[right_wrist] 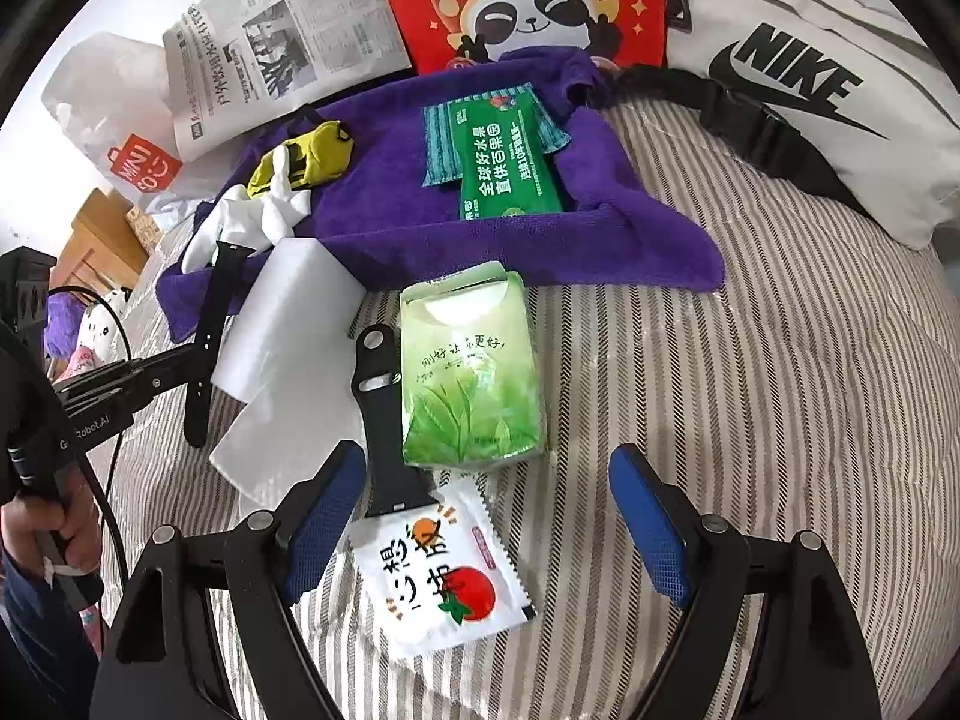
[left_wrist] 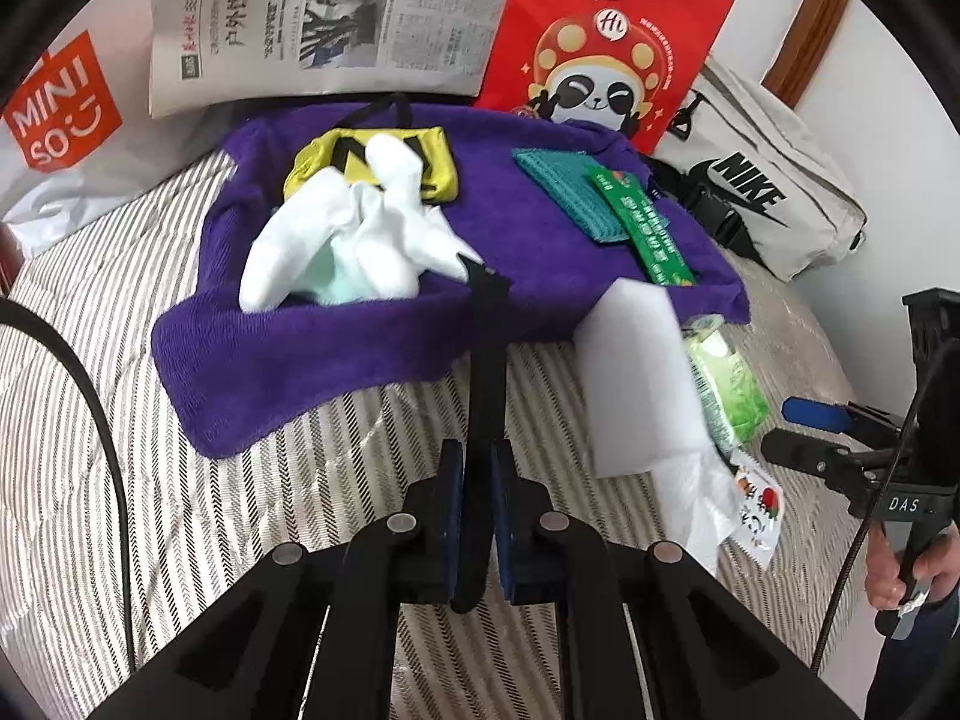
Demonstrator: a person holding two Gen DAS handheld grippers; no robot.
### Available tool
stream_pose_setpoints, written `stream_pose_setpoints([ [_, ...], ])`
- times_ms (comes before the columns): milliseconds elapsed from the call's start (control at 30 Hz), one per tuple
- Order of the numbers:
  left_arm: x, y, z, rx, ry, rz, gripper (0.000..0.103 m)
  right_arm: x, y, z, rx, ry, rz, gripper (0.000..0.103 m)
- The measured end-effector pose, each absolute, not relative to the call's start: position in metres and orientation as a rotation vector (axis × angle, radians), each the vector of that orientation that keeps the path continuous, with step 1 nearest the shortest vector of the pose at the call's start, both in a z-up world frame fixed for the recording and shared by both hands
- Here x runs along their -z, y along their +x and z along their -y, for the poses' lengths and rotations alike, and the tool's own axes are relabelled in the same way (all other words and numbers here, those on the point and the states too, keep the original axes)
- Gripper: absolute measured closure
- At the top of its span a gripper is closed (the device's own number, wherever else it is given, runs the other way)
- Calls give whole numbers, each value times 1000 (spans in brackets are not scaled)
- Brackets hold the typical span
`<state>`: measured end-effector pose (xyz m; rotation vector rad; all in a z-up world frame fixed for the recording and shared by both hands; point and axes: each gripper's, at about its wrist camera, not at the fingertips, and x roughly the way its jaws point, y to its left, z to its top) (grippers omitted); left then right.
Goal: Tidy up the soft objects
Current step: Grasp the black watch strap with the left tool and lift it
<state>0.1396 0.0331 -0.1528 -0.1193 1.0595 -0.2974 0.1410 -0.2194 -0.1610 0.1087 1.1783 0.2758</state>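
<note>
The bed cover (right_wrist: pixel 750 360) is striped in grey and white, and on it lies a deep purple towel (left_wrist: pixel 360 336) carrying white socks (left_wrist: pixel 336 240), a yellow and black pouch (left_wrist: pixel 432 156), a teal knitted cloth (left_wrist: pixel 558 192) and a green packet (right_wrist: pixel 510 162) with white lettering. The tissue pack (right_wrist: pixel 474 384) is pale green with a leaf print, the watch strap (right_wrist: pixel 384 420) is black, and the sachet (right_wrist: pixel 444 582) is white with red and orange fruit. Both grippers' fingers (right_wrist: pixel 324 516) have blue pads on black frames.
</note>
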Motion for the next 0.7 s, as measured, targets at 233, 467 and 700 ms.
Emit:
stream_pose_setpoints([
  [233, 166, 155, -23, 318, -142, -1078, 92, 161, 142, 217, -280, 102, -1185, 20],
  [467, 168, 169, -14, 374, -187, -1076, 68, 164, 142, 223, -269, 110, -1198, 20],
  [700, 171, 179, -1, 406, -165, -1080, 86, 165, 142, 227, -261, 120, -1202, 20],
])
